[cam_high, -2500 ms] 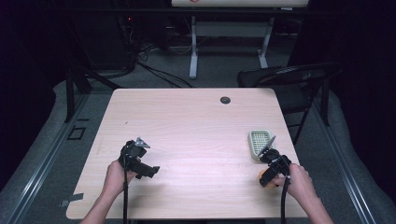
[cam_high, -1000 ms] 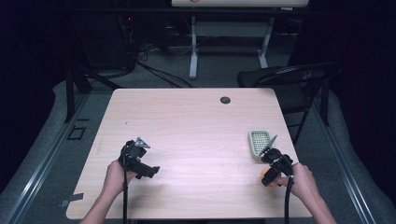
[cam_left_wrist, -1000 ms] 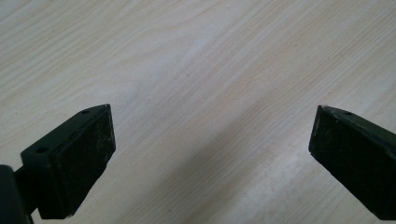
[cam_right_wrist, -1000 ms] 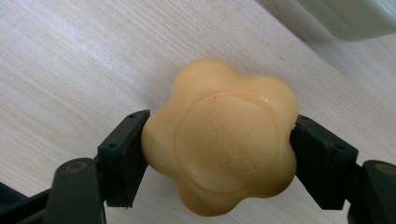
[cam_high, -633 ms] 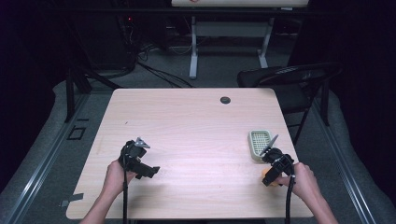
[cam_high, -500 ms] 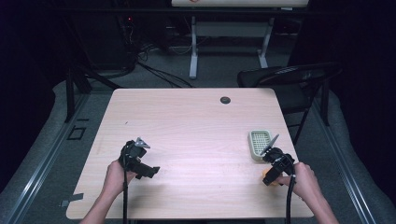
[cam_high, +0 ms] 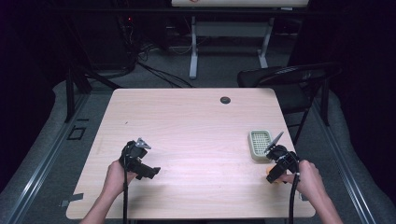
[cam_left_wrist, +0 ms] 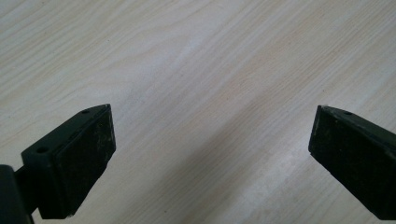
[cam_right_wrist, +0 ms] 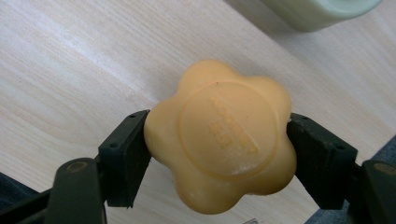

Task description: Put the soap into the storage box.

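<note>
An orange flower-shaped soap (cam_right_wrist: 219, 135) sits between the jaws of my right gripper (cam_right_wrist: 217, 149), which is shut on it from both sides just above the table. In the high view the soap (cam_high: 272, 176) shows as an orange patch under the right gripper (cam_high: 275, 171) near the table's right front edge. A pale green soap dish (cam_high: 259, 143) with a slotted top lies just beyond it; its rim (cam_right_wrist: 322, 9) shows at the top of the right gripper view. My left gripper (cam_high: 148, 171) rests at the front left, open, with bare wood between its pads (cam_left_wrist: 88, 154).
A light wooden table (cam_high: 196, 130) has a black cable grommet (cam_high: 225, 100) near its far edge. A dark folding chair (cam_high: 289, 77) stands off the far right corner. Cables and a desk frame (cam_high: 194, 46) lie on the floor behind.
The right hand and gripper shifted slightly toward the table's front right and the jaws closed on the soap. The left gripper has not moved.
</note>
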